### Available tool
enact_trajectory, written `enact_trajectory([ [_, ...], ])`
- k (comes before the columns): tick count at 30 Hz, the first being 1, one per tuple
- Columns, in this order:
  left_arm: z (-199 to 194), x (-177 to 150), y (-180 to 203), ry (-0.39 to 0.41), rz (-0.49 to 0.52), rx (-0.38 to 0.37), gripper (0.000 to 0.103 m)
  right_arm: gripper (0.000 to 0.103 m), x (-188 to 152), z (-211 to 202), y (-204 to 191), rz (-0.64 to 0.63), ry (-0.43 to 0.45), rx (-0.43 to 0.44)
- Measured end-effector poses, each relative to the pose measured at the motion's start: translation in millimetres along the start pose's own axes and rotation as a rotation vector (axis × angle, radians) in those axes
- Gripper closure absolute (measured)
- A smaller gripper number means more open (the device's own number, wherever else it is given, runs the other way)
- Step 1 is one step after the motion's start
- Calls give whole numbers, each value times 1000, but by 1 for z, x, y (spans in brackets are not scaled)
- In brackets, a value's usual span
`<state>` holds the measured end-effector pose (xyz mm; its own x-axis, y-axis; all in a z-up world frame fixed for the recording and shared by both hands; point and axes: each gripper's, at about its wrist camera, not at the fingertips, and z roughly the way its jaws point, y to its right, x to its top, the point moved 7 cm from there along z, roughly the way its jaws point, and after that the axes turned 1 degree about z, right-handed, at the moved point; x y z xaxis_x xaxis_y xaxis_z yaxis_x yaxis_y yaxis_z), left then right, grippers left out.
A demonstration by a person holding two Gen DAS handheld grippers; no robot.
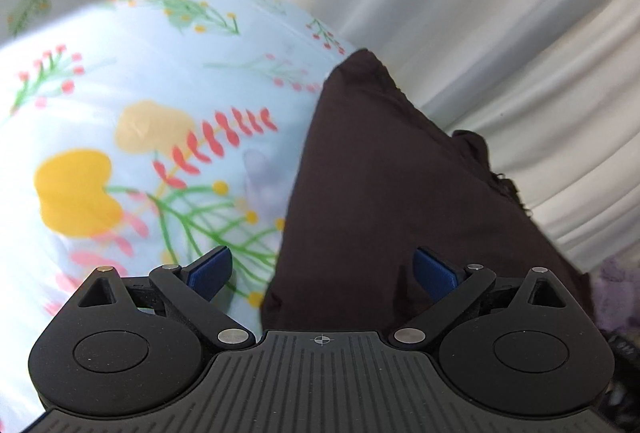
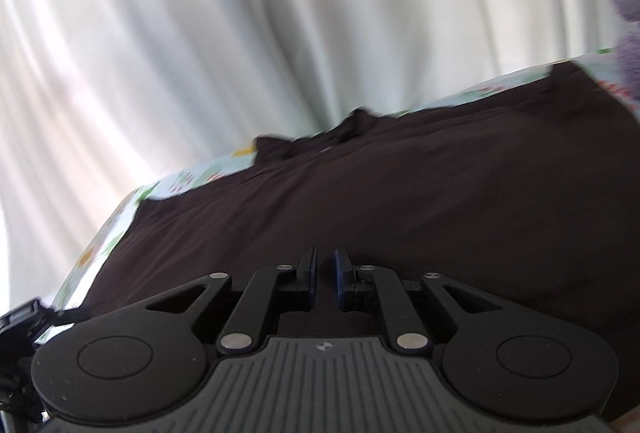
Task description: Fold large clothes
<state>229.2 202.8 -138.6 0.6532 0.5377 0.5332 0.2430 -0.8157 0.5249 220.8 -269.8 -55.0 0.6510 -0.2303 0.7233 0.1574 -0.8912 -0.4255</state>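
A large dark brown garment (image 1: 400,173) lies spread on a bed covered with a light blue floral sheet (image 1: 140,93). My left gripper (image 1: 324,271) hovers wide open over the garment's near left edge, blue pads far apart and nothing between them. In the right wrist view the same garment (image 2: 400,193) fills the lower half, with a rumpled far edge. My right gripper (image 2: 325,273) sits just above the cloth, its jaws a narrow slit apart, and I see no fabric pinched in the gap.
Pale pleated curtains (image 1: 480,13) hang behind the bed and fill the upper right wrist view (image 2: 200,33). A fuzzy purple thing (image 2: 628,25) sits at the right edge. A black device (image 2: 24,317) shows at the lower left beside the floral sheet (image 2: 176,181).
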Motion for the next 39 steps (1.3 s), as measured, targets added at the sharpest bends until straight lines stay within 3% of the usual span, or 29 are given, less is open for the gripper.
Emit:
enact_trajectory([
  [2,4,-5,-3,-16,-60,-47,6,94,-4,6,-18,-30,-20,22],
  [7,21,-15,-12,-83,-168,-100,27,94,-20,18,-51,-115,-72,49],
  [11,24,-14,-12,-77,-195,-117,32,94,-31,28,-64,-178,-93,32],
  [18,7,-4,-8,-42,-246,-161,53,95,-33,29,-73,-217,-104,7],
  [24,-18,12,25,23,-168,-195,57,95,-10,42,-79,-240,-40,-44],
  [27,-29,17,42,46,-134,-221,59,96,-14,62,-69,-241,-65,-85],
  [31,-41,23,73,74,-80,-269,61,96,-27,71,-60,-258,-67,-70],
  [39,-47,23,167,91,105,-389,61,97,-26,67,-44,-136,-75,17],
])
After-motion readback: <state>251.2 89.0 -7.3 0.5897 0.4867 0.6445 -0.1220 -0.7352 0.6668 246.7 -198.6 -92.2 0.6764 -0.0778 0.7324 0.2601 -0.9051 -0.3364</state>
